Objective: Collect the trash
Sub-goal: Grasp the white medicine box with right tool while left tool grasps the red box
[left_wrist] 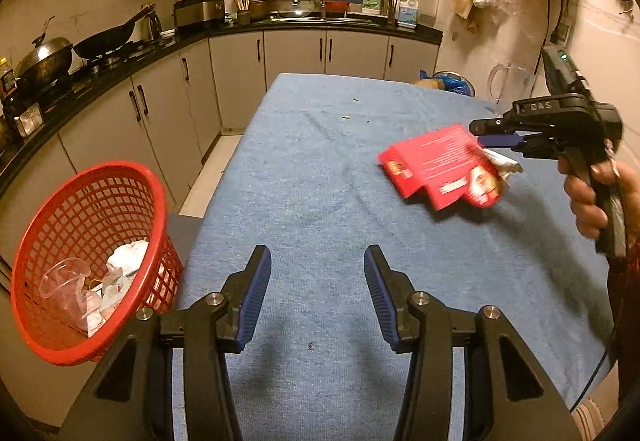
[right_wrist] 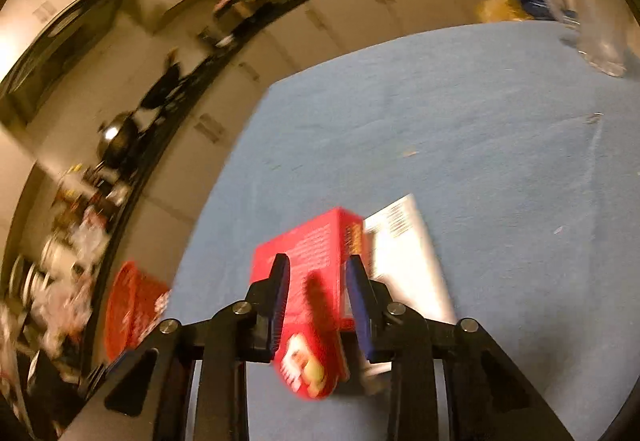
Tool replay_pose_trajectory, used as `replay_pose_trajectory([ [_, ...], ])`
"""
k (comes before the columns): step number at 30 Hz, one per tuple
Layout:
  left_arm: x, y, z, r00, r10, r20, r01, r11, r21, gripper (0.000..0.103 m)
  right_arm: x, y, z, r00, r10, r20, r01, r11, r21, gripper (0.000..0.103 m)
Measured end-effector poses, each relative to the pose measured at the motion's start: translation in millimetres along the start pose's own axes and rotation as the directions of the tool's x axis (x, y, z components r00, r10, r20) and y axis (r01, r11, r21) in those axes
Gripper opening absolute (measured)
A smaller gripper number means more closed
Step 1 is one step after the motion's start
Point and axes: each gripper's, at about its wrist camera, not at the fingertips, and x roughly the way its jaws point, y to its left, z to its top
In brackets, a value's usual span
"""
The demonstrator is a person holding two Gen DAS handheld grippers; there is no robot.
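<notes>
Table cover (left_wrist: 320, 169): blue cloth, matt, fine-ribbed weave w/ soft creases. Basket (left_wrist: 60, 209): red plastic, open lattice, slight sheen. Inside it: clear plastic cup (left_wrist: 66, 285), glossy; white crumpled paper (left_wrist: 128, 255), matt. Red carton (left_wrist: 440, 165): printed cardboard, smooth, semi-gloss. Gripper bodies: black plastic, matt, w/ bright metal pivot pins; pads (left_wrist: 256, 293) blue, ribbed, rubber-like. Countertop (left_wrist: 120, 73): black, polished. Wok (left_wrist: 106, 41): dark metal. Cabinet doors (left_wrist: 236, 77): smooth, pale.
</notes>
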Motion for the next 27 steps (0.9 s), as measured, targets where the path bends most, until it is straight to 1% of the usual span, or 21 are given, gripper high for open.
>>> replay_pose_trajectory([
  [1, -0.8, -0.1, 0.0, 1.000, -0.002, 0.002, 0.002, 1.000, 0.000, 0.047, -1.4, 10.2, -6.7, 1.000, 0.022, -0.015, -0.022, 1.000, -0.022, 0.032],
  [2, -1.5, -0.1, 0.3, 1.000, -0.007, 0.003, 0.007, 1.000, -0.001, 0.047, -2.5, 21.8, -15.1, 0.997, 0.070, -0.046, -0.072, 0.996, -0.044, 0.032],
  [3, -2.0, 0.1, 0.9, 1.000, -0.015, 0.002, 0.015, 1.000, -0.003, 0.049, -4.4, 33.9, -24.8, 0.987, 0.139, -0.084, -0.144, 0.988, -0.063, 0.031],
  [4, -1.7, 0.5, 1.9, 1.000, -0.025, 0.000, 0.025, 1.000, -0.003, 0.050, -8.0, 39.3, -28.8, 0.985, 0.150, -0.083, -0.156, 0.985, -0.075, 0.031],
  [6, 2.0, -1.2, 5.3, 0.999, -0.043, -0.009, 0.043, 0.999, -0.004, 0.052, -26.1, 44.0, -30.0, 0.998, 0.060, 0.005, -0.060, 0.992, -0.107, 0.031],
  [7, 5.6, -2.3, 8.6, 0.998, -0.061, -0.020, 0.061, 0.998, -0.007, 0.052, -31.8, 41.7, -26.9, 0.999, 0.015, 0.038, -0.011, 0.993, -0.122, 0.037],
  [8, 9.2, -3.4, 11.5, 0.996, -0.079, -0.031, 0.079, 0.997, -0.012, 0.055, -35.6, 35.2, -21.0, 0.996, -0.071, 0.063, 0.078, 0.989, -0.129, 0.044],
  [9, 15.0, -5.5, 16.2, 0.993, -0.104, -0.051, 0.103, 0.994, -0.023, 0.057, -36.6, 27.3, -15.9, 0.984, -0.162, 0.081, 0.171, 0.977, -0.130, 0.065],
  [10, 19.0, -7.4, 19.6, 0.991, -0.117, -0.063, 0.115, 0.993, -0.028, 0.058, -35.1, 21.9, -12.5, 0.971, -0.220, 0.091, 0.232, 0.962, -0.145, 0.079],
  [11, 22.5, -10.0, 23.2, 0.990, -0.126, -0.069, 0.124, 0.992, -0.029, 0.058, -30.9, 14.4, -8.8, 0.957, -0.275, 0.091, 0.287, 0.941, -0.177, 0.079],
  [12, 25.8, -12.7, 27.3, 0.990, -0.120, -0.072, 0.118, 0.993, -0.029, 0.058, -24.1, 5.4, -6.2, 0.934, -0.347, 0.086, 0.357, 0.911, -0.205, 0.079],
  [13, 26.9, -14.3, 30.0, 0.991, -0.110, -0.072, 0.108, 0.994, -0.029, 0.058, -19.3, 2.2, -3.9, 0.923, -0.377, 0.079, 0.385, 0.898, -0.213, 0.079],
  [14, 27.5, -15.5, 32.1, 0.992, -0.109, -0.070, 0.107, 0.994, -0.033, 0.058, -13.4, -5.2, -2.6, 0.929, -0.366, 0.053, 0.368, 0.904, -0.218, 0.079],
  [15, 27.5, -16.4, 33.0, 0.991, -0.115, -0.069, 0.113, 0.993, -0.036, 0.058, -5.0, -11.3, -1.6, 0.942, -0.336, 0.006, 0.329, 0.918, -0.221, 0.079],
  [18, 27.8, -20.2, 33.5, 0.991, -0.110, -0.072, 0.109, 0.994, -0.024, 0.060, 13.2, -17.0, -0.6, 0.936, -0.349, -0.041, 0.329, 0.912, -0.245, 0.079],
  [20, 31.0, -22.3, 35.2, 0.992, -0.100, -0.083, 0.099, 0.995, -0.015, 0.060, 21.4, -18.8, 1.1, 0.939, -0.340, -0.056, 0.317, 0.914, -0.252, 0.079],
  [21, 32.1, -23.1, 36.1, 0.991, -0.099, -0.086, 0.098, 0.995, -0.014, 0.060, 26.0, -18.8, 2.1, 0.939, -0.338, -0.065, 0.312, 0.915, -0.254, 0.076],
  [23, 33.0, -25.1, 38.6, 0.991, -0.100, -0.086, 0.099, 0.995, -0.010, 0.060, 32.8, -19.5, 1.7, 0.942, -0.324, -0.090, 0.292, 0.921, -0.258, 0.057],
  [24, 34.1, -26.4, 40.4, 0.991, -0.097, -0.087, 0.097, 0.995, -0.007, 0.061, 34.7, -23.2, 1.1, 0.944, -0.312, -0.110, 0.279, 0.929, -0.243, 0.054],
  [25, 35.2, -26.8, 41.8, 0.992, -0.096, -0.087, 0.096, 0.995, -0.005, 0.061, 34.0, -27.3, 3.9, 0.947, -0.303, -0.112, 0.273, 0.936, -0.224, 0.054],
  [27, 39.0, -28.1, 45.6, 0.991, -0.100, -0.091, 0.100, 0.995, -0.005, 0.061, 25.1, -34.3, 5.6, 0.953, -0.288, -0.093, 0.268, 0.945, -0.187, 0.054],
])
